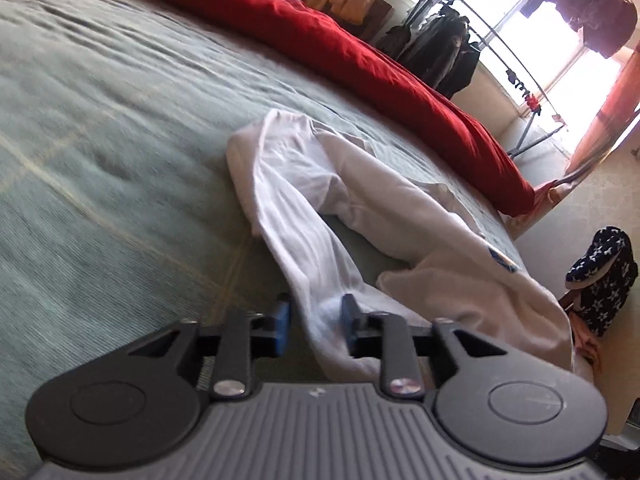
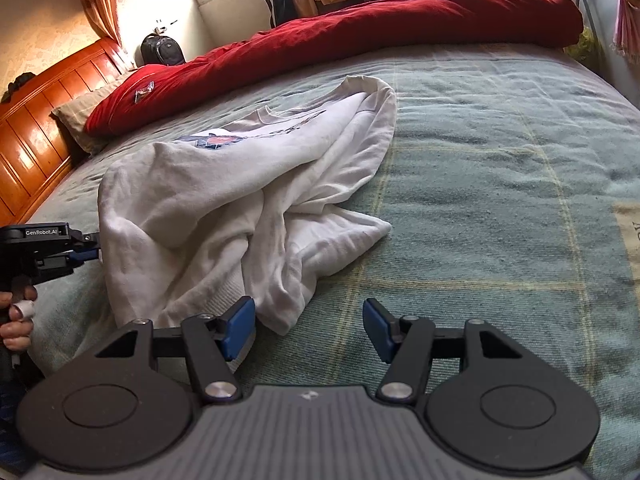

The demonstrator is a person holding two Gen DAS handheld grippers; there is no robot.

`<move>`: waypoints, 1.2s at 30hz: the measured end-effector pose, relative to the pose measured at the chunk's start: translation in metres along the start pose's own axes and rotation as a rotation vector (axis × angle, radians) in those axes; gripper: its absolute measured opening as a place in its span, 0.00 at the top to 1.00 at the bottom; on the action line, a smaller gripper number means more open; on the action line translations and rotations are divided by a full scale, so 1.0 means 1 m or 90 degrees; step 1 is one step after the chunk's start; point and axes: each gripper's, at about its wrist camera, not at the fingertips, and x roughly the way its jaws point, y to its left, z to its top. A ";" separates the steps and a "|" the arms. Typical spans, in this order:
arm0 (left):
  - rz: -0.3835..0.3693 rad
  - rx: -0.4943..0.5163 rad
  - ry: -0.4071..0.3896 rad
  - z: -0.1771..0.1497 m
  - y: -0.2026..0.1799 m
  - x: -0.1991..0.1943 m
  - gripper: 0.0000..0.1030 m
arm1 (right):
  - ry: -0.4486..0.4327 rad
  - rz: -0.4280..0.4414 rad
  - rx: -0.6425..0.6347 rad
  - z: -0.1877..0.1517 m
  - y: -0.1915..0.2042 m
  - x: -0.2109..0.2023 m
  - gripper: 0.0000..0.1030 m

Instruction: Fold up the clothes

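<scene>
Looking down past my left tongs [image 1: 314,326], I see their blue pads [image 1: 282,326] standing narrow with a strip of the white shirt [image 1: 304,208] running between them; I cannot tell whether the pads actually press the cloth or merely flank it. My right tongs [image 2: 308,330] hang wide and hold nothing, just beside the shirt's [image 2: 240,184] nearest hem. From the right wrist view the left tool shows at the shirt's left edge, with a person's hand [image 2: 16,316] on its grip. The shirt lies crumpled in a loose heap on the green-blue plaid bed cover [image 2: 480,200], a blue print [image 2: 212,140] showing on its upper side near the collar. I judge it light, soft and limp: it will sag and drag rather than keep any shape, so I want single-layer edges, the hem corners or the shoulders, not a bunch from the middle. Spreading it flat comes before any fold. Beyond it a red duvet [image 2: 360,28] is bunched along the far side of the bed, then a wooden headboard [image 2: 36,120] and a clothes rack [image 1: 460,40] by the window.
</scene>
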 end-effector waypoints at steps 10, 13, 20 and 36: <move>-0.021 0.032 0.016 -0.014 -0.022 0.022 1.00 | 0.003 0.000 0.006 0.001 -0.003 0.003 0.37; -0.015 0.044 -0.012 -0.003 -0.016 0.006 1.00 | -0.001 -0.003 0.007 0.002 -0.006 0.002 0.37; 0.052 0.087 -0.059 0.043 0.007 -0.035 1.00 | -0.009 -0.010 0.018 0.005 -0.013 0.001 0.37; 0.296 0.140 -0.063 0.142 0.104 -0.058 1.00 | -0.009 -0.043 0.010 0.017 -0.012 0.007 0.37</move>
